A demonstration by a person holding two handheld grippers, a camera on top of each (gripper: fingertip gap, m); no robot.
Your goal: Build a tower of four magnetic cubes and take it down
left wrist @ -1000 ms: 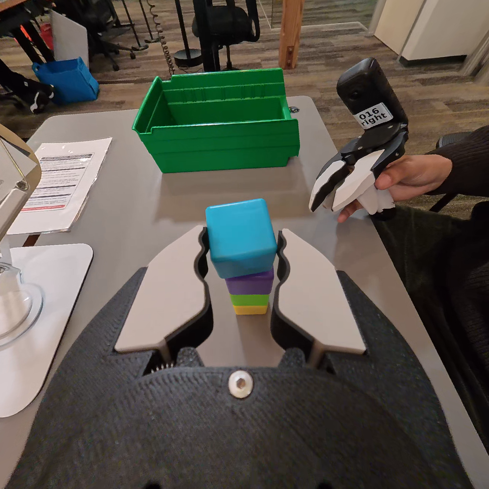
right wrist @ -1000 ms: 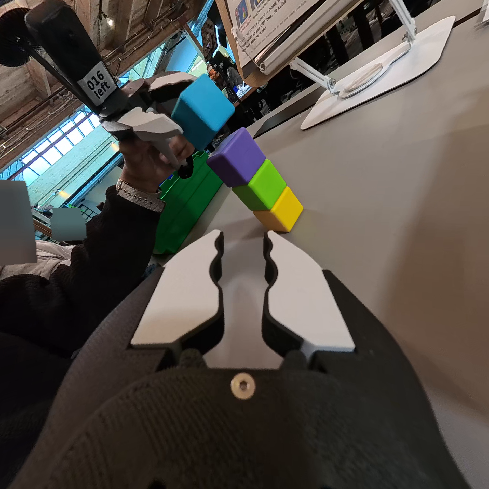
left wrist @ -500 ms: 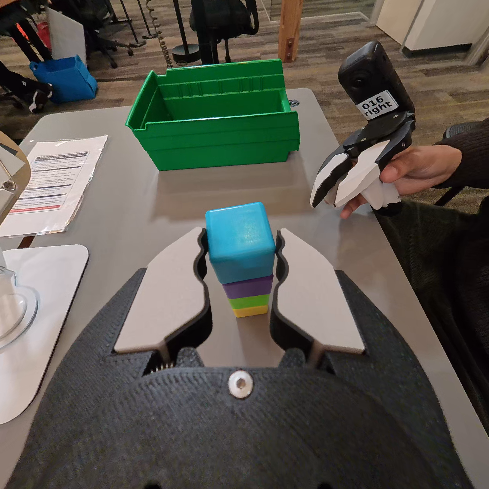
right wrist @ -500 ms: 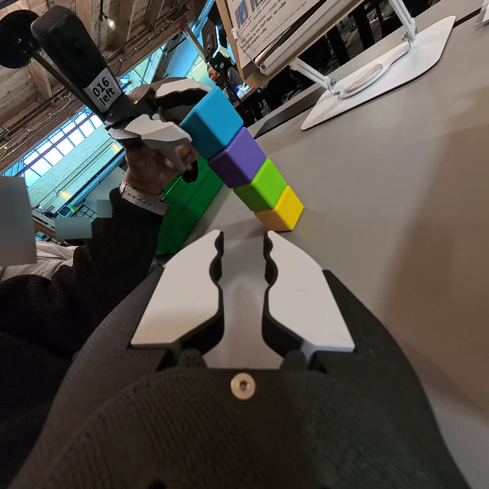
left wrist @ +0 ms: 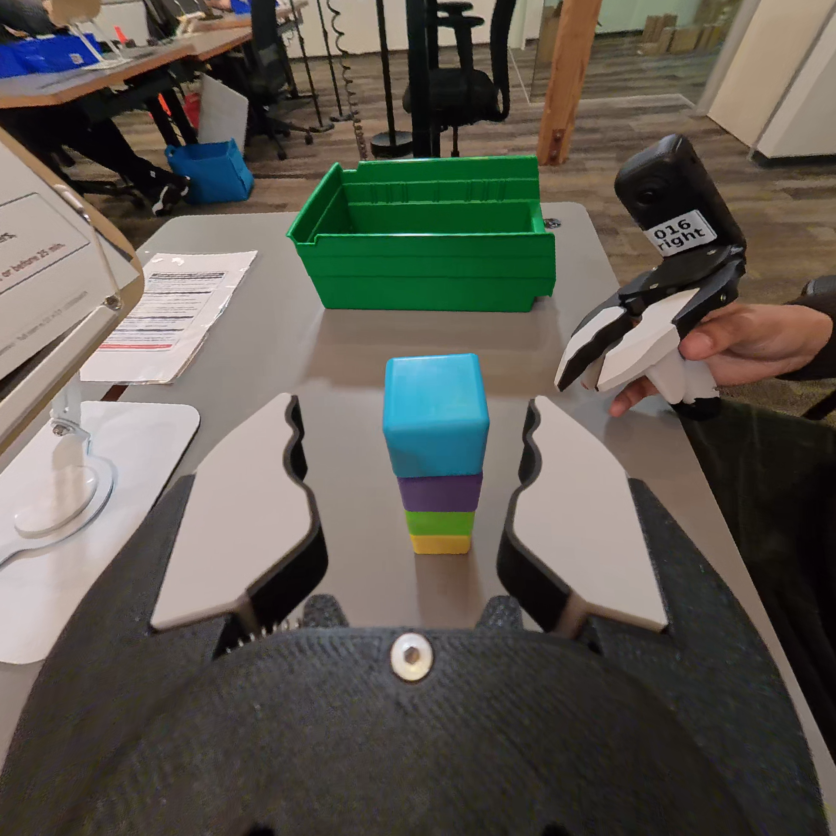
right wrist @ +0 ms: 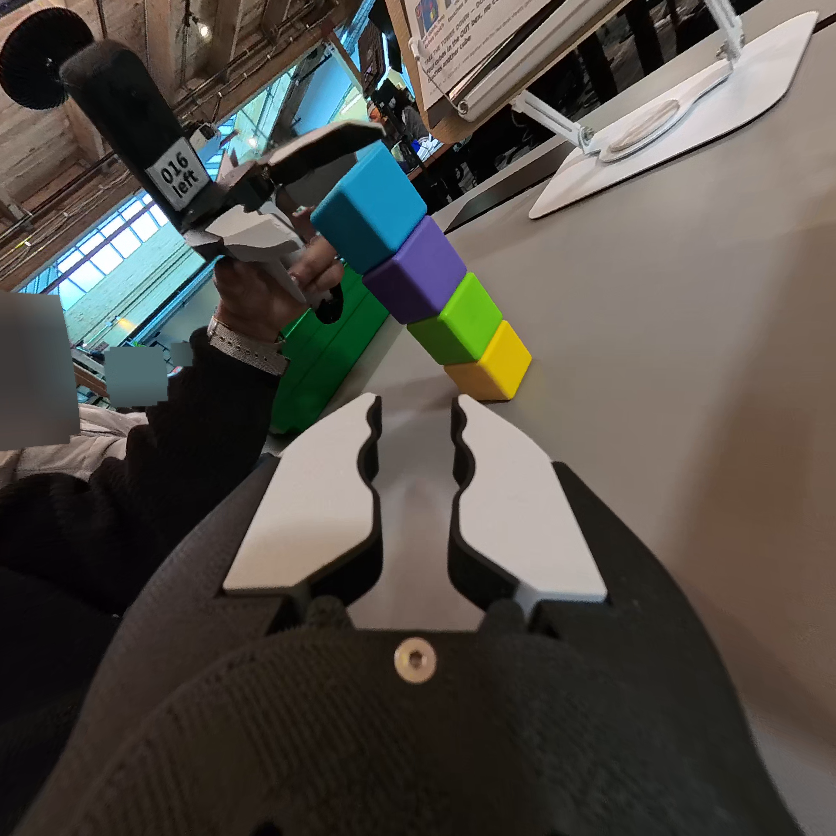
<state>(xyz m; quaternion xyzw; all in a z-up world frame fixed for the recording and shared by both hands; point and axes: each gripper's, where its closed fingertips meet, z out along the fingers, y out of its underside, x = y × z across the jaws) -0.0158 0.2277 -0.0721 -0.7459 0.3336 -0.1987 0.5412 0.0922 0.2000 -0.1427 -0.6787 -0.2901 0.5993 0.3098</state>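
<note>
The left gripper (left wrist: 414,409) has let go: half a second ago its fingers clamped the blue cube (left wrist: 435,414), and now they stand spread wide with a clear gap of table on each side of it, touching nothing. The blue cube sits on top of a four-cube tower — blue over the purple cube (left wrist: 439,492), over the green cube (left wrist: 439,522), over the yellow cube (left wrist: 441,544), which rests on the grey table (left wrist: 253,353). The tower's long axis runs straight up from the table; it only looks slanted in the right wrist view because that camera is rolled over. There the left gripper (right wrist: 337,174) shows from the side, held from behind by a hand (right wrist: 258,289) in a dark sleeve with a watch band, its upper finger (right wrist: 325,144) reaching out over the blue cube (right wrist: 368,208) and well clear of it. The right gripper (right wrist: 416,407) lies low near the table with its tips just short of the yellow cube (right wrist: 497,362), its fingers parted by a narrow gap and gripping nothing — much where it was a second ago. In the left wrist view it (left wrist: 588,366) hangs at the table's right edge, tips slanting down and toward the tower, well apart from it. Farther back stands an empty green bin (left wrist: 425,271); a printed sheet (left wrist: 167,312) lies to its left, and a white stand base (left wrist: 90,488) sits at the near left.
</note>
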